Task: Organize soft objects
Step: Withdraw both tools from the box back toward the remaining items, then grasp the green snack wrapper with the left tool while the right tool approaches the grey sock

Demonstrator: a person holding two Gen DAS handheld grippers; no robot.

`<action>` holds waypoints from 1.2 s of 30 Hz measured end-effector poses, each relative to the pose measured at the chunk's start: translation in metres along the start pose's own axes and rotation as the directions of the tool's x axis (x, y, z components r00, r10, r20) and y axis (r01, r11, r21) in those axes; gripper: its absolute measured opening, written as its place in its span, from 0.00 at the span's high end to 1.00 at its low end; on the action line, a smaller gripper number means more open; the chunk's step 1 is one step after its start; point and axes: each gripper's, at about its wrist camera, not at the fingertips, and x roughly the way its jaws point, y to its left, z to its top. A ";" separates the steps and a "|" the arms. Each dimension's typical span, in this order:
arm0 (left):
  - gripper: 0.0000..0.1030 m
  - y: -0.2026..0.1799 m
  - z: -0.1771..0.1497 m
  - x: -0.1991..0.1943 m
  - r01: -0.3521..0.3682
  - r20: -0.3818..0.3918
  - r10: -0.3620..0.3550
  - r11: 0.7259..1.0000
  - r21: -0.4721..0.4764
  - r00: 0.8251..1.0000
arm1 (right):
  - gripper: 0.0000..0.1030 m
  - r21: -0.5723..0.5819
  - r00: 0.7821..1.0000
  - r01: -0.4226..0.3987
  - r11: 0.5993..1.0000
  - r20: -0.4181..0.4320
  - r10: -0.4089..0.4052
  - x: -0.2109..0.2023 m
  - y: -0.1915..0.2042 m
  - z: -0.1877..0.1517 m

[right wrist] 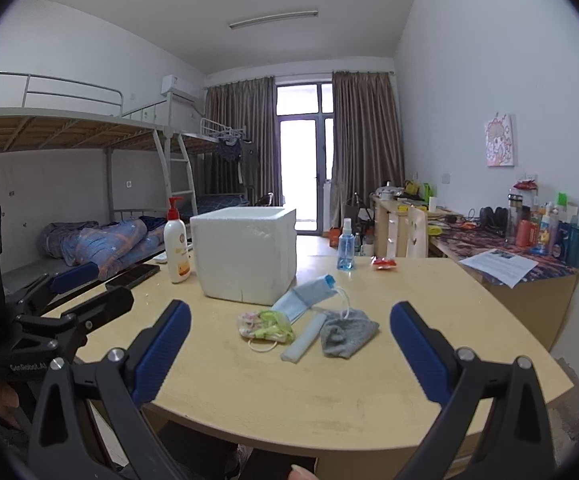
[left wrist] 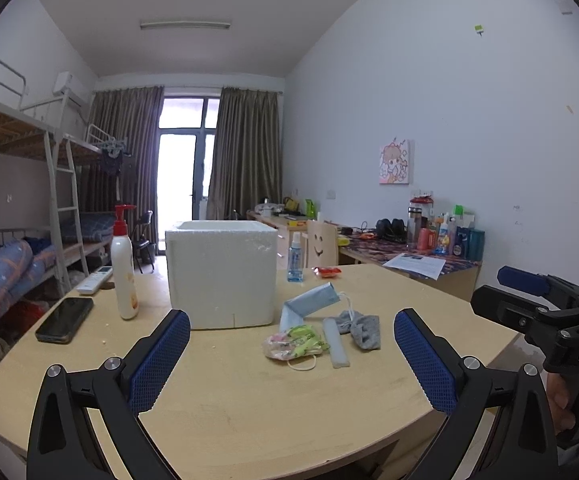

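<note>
A white foam box [left wrist: 221, 272] [right wrist: 245, 252] stands open-topped in the middle of the wooden table [left wrist: 249, 408] [right wrist: 329, 396]. To its right lie a blue face mask [left wrist: 309, 304] [right wrist: 305, 292], a grey sock [left wrist: 363, 330] [right wrist: 347, 334], a pink and green patterned mask [left wrist: 293, 344] [right wrist: 265, 325] and a white foam strip [left wrist: 335, 342] [right wrist: 303, 340]. My left gripper [left wrist: 291, 354] is open, a little short of the pile, with nothing between its fingers. My right gripper [right wrist: 289, 344] is also open and empty, hovering before the same pile.
A lotion pump bottle [left wrist: 123, 268] [right wrist: 176, 246], a black phone [left wrist: 64, 320] [right wrist: 133, 276] and a white remote [left wrist: 94, 280] lie left of the box. A blue spray bottle [left wrist: 295, 258] [right wrist: 345, 250] and a red packet [left wrist: 327, 271] [right wrist: 384, 264] sit behind. Bunk beds stand left, cluttered desks right.
</note>
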 end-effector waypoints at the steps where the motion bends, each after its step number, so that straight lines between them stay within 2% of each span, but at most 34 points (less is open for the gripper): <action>1: 0.01 0.000 -0.002 0.001 0.002 0.003 -0.002 1.000 0.003 1.000 | 0.02 0.006 1.000 -0.002 1.000 -0.002 0.002 0.001 -0.002 -0.002; 5: 0.01 0.000 -0.009 0.008 -0.005 -0.013 0.005 1.000 0.006 1.000 | 0.02 0.020 1.000 0.007 1.000 -0.026 -0.007 0.008 -0.005 -0.008; 8: 0.01 -0.001 -0.011 0.012 0.011 -0.031 -0.011 1.000 0.003 0.999 | 0.02 0.014 0.998 0.030 0.999 -0.049 -0.029 0.014 -0.003 -0.010; 13: 0.01 -0.005 -0.011 0.021 0.039 -0.053 -0.038 0.999 0.008 0.998 | 0.02 0.031 0.997 0.025 0.999 -0.074 -0.023 0.024 -0.007 -0.012; 21: 0.01 0.002 -0.011 0.050 0.057 -0.110 -0.057 0.998 -0.010 0.992 | 0.02 0.070 0.991 0.046 0.996 -0.126 -0.037 0.047 -0.022 -0.018; 27: 0.01 0.006 -0.011 0.078 0.073 -0.163 -0.078 0.997 -0.033 0.983 | 0.02 0.090 0.985 0.066 0.994 -0.162 -0.051 0.063 -0.038 -0.020; 36: 0.01 0.001 -0.011 0.118 0.098 -0.255 -0.103 0.995 -0.030 0.961 | 0.02 0.110 0.977 0.091 0.990 -0.201 -0.068 0.082 -0.058 -0.022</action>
